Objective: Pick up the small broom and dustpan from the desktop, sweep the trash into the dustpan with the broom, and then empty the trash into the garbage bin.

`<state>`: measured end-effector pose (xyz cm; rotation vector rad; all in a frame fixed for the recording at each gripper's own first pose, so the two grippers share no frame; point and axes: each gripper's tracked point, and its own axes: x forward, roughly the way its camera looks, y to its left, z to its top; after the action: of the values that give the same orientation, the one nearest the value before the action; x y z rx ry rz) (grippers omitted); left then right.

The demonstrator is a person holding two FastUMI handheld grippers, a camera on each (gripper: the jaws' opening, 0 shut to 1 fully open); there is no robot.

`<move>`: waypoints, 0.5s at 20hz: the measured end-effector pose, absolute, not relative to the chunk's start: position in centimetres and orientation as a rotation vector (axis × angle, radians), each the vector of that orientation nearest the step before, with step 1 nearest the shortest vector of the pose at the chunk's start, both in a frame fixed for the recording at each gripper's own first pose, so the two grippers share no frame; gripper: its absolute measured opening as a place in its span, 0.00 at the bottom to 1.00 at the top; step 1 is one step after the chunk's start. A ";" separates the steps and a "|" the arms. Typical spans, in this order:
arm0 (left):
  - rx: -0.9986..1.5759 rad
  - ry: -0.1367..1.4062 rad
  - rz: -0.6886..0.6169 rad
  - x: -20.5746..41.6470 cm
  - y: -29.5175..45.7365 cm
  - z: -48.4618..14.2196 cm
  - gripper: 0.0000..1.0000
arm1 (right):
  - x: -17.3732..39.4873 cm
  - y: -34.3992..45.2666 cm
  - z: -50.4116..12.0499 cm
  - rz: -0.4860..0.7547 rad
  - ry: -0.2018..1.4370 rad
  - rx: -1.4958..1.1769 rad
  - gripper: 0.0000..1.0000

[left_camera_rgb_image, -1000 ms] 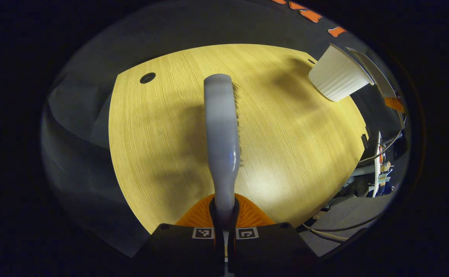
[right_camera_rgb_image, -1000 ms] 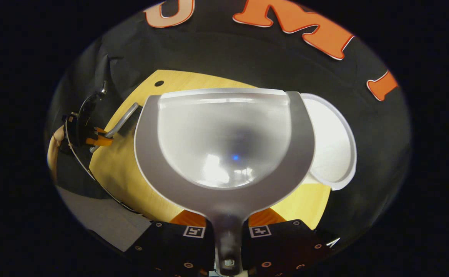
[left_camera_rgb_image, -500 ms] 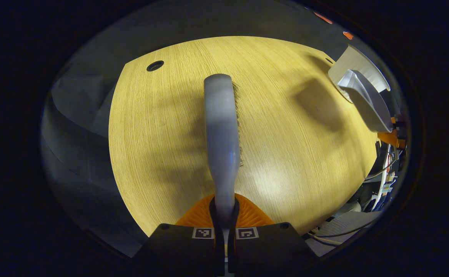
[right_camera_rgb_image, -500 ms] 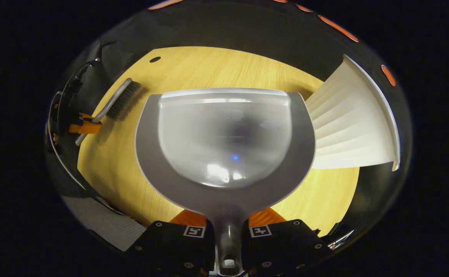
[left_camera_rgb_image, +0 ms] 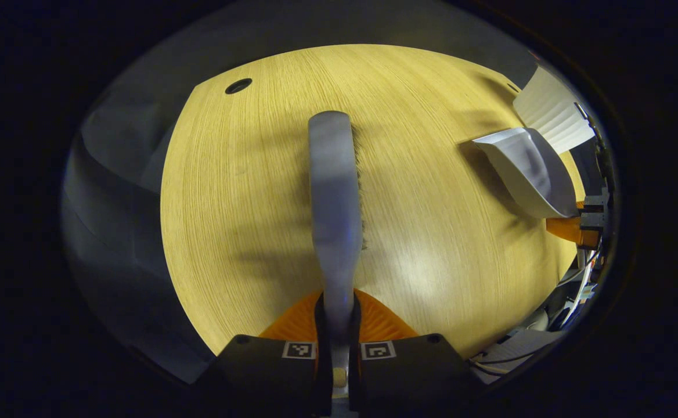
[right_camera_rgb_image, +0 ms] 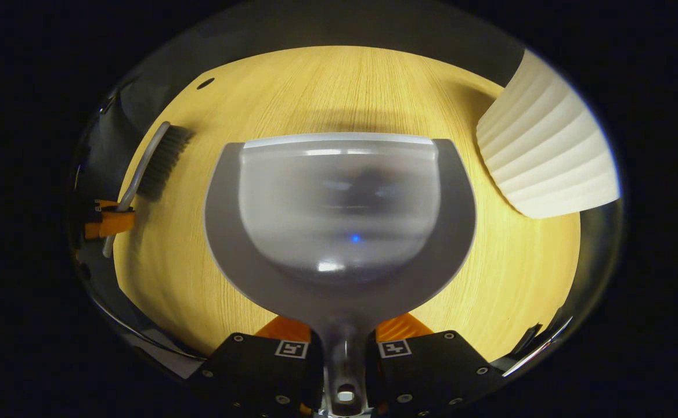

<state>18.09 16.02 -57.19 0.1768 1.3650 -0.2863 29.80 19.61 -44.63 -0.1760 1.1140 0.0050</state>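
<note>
Right gripper view: dustpan (right_camera_rgb_image: 339, 215) centred above tabletop (right_camera_rgb_image: 327, 93); broom (right_camera_rgb_image: 156, 159) at 9 o'clock; garbage bin (right_camera_rgb_image: 545, 157) at 2 o'clock, on tabletop.

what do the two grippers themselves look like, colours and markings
Both match: the left gripper and right gripper have black bodies, ribbed orange fingers and two small black-and-white square markers each. The right gripper's black body also shows small screws.

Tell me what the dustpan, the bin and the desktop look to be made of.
Dustpan: looks like smooth grey plastic, semi-gloss; its bowl throws soft highlights. Bin: probably matte white plastic, with ribbed walls and no shine. Desktop: pale wood grain with fine straight lines; veneer or laminate, hard to tell which.
</note>
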 end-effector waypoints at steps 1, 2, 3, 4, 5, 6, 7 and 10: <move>0.179 1.363 -0.283 18.3 16.3 -57.2 0.17 | 30.0 19.5 -44.6 -0.001 1.111 -0.177 0.30; 0.181 1.361 -0.281 18.7 16.8 -57.4 0.18 | 30.0 19.5 -44.8 -0.008 1.111 -0.179 0.32; 0.181 1.357 -0.284 19.0 17.3 -57.5 0.20 | 30.4 19.5 -45.0 -0.010 1.115 -0.177 0.32; 0.177 1.351 -0.288 19.5 17.8 -57.7 0.23 | 30.7 19.8 -45.2 -0.012 1.111 -0.174 0.33; 0.173 1.347 -0.290 20.1 18.4 -58.0 0.23 | 30.8 20.1 -45.2 -0.007 1.107 -0.169 0.39; 0.169 1.339 -0.291 20.5 19.2 -58.0 0.36 | 30.7 20.2 -44.8 -0.002 1.100 -0.161 0.31; 0.165 1.331 -0.292 21.1 20.1 -58.1 0.49 | 30.3 20.1 -44.5 0.003 1.095 -0.145 0.41; 0.196 1.280 -0.295 22.4 21.7 -55.0 0.87 | 29.5 20.0 -43.1 0.009 1.079 -0.125 0.82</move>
<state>22.45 21.67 -54.98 0.1960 1.2804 -0.2948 29.47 20.00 -43.05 -0.1253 1.0786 0.0092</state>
